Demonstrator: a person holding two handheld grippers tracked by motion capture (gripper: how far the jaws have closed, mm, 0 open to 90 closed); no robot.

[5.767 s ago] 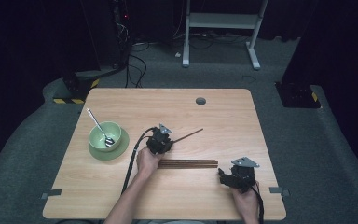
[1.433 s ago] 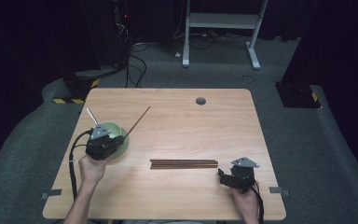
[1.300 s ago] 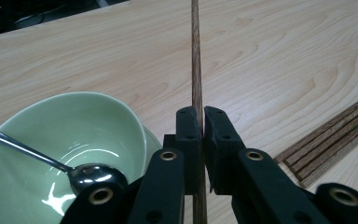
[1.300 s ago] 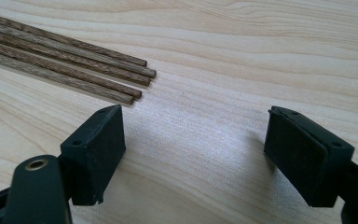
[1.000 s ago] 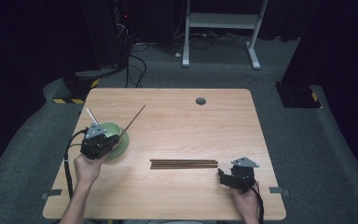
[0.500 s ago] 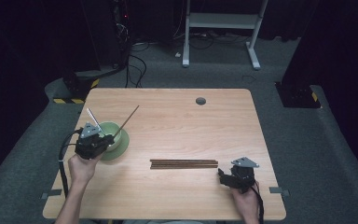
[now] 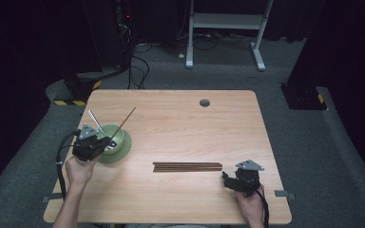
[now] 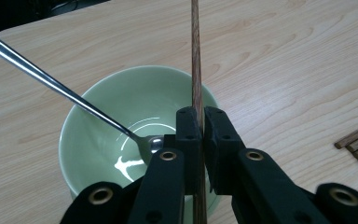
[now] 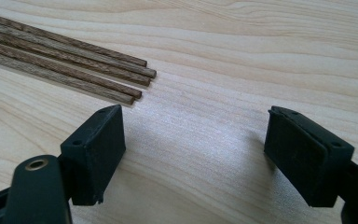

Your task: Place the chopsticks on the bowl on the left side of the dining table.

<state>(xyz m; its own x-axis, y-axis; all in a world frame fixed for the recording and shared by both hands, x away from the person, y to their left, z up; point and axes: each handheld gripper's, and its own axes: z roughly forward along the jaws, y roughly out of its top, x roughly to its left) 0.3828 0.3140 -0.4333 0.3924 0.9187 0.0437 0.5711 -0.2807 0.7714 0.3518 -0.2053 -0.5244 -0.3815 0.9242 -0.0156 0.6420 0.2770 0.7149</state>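
The left hand (image 7: 78,168) reaches in from the surface's (image 7: 180,118) near left corner, its forearm running along the left edge, and holds the left claw (image 7: 105,142) over the near rim of the bowl (image 7: 119,149). That claw is clamped on a stick (image 7: 123,122), which slants up and away over the bowl toward the far edge. The right hand (image 7: 251,205) rests by the near right corner with the right claw (image 7: 224,179) low over the wood, jaws wide apart and holding nothing, just beside the right ends of the sticks (image 7: 187,166) lying side by side. The left claw's view shows the pads pinching the stick (image 8: 196,60) and the spoon's (image 8: 65,91) head lying in the otherwise empty bowl (image 8: 88,135). The right claw's view shows four stick (image 9: 65,70) ends, staggered.
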